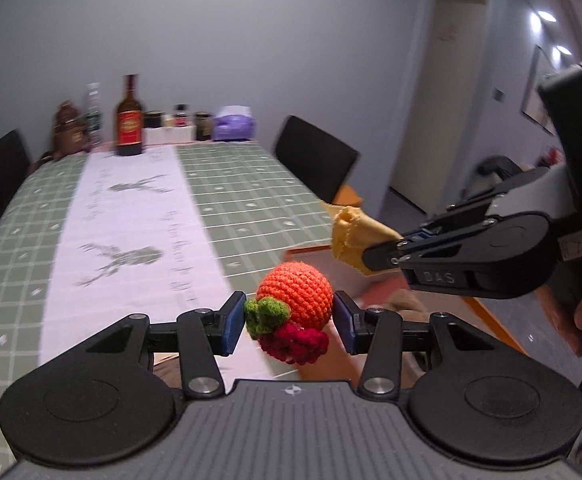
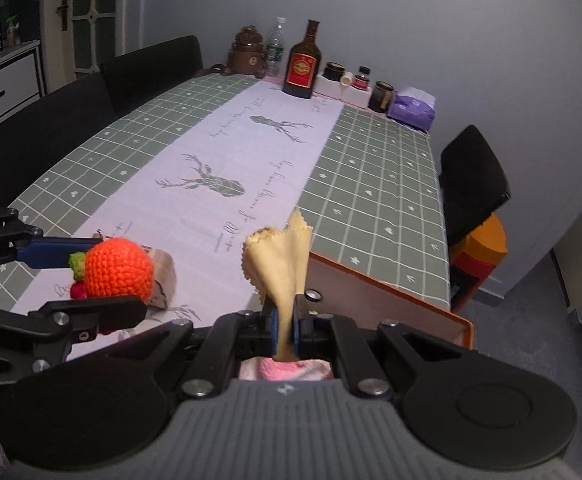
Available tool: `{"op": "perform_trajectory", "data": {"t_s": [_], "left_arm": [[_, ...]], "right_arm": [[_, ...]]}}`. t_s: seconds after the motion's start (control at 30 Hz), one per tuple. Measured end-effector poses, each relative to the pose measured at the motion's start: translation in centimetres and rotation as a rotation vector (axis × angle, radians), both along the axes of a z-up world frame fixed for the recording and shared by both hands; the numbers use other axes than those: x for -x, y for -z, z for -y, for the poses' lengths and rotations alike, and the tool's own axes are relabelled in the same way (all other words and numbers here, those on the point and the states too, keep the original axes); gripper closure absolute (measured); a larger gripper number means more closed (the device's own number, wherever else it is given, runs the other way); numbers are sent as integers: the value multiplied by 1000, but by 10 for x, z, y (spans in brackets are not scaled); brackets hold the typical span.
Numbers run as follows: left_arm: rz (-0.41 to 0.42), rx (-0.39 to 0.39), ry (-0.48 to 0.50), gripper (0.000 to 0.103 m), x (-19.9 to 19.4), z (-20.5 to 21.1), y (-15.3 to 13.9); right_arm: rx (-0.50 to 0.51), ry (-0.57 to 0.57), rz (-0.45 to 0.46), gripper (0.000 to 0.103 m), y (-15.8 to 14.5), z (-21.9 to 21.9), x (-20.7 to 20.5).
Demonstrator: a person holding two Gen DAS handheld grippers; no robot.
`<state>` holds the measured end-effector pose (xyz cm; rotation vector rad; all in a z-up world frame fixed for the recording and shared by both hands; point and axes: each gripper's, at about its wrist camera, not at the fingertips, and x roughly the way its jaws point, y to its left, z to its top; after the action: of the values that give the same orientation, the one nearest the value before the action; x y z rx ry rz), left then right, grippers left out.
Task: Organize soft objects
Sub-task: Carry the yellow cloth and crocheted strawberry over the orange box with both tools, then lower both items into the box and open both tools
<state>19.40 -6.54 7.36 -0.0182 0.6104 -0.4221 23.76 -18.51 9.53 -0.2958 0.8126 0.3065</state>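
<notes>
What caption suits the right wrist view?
Right tongs pinch a yellow cloth; left tongs carry a crochet orange above the table.

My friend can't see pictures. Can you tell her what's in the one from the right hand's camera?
The right tool pinches a floppy yellow cloth that sticks up over a long table with a green checked cover. Beside it, the left tool holds an orange crocheted ball. Bottles and jars stand at the far end by the wall.
</notes>
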Motion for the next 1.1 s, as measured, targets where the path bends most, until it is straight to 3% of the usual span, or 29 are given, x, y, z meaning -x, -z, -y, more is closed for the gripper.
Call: {"op": "perform_trajectory", "data": {"t_s": [0.1,0.3,0.8,0.83,0.97,1.03,1.1], "left_arm": [[-6,-22,79,50,-14,29,1],[-35,-115,143,50,-46,72,18],[-115,-212,160,49,-88,105,56],[-120,-207,161,49,-90,105,57],[-103,-189,157,46,-91,100,55],[-87,-178,158,45,-90,98,51],[-81,-157,153,43,-89,94,47]], "right_arm": [[-10,56,-20,98,7,32,-2],[-55,118,-86,97,33,74,-18],[-107,166,-189,92,83,101,-71],[-104,162,-191,91,84,101,-72],[-94,165,-187,67,84,100,-75],[-96,168,-189,67,83,101,-76],[-92,175,-186,57,80,101,-75]]}}
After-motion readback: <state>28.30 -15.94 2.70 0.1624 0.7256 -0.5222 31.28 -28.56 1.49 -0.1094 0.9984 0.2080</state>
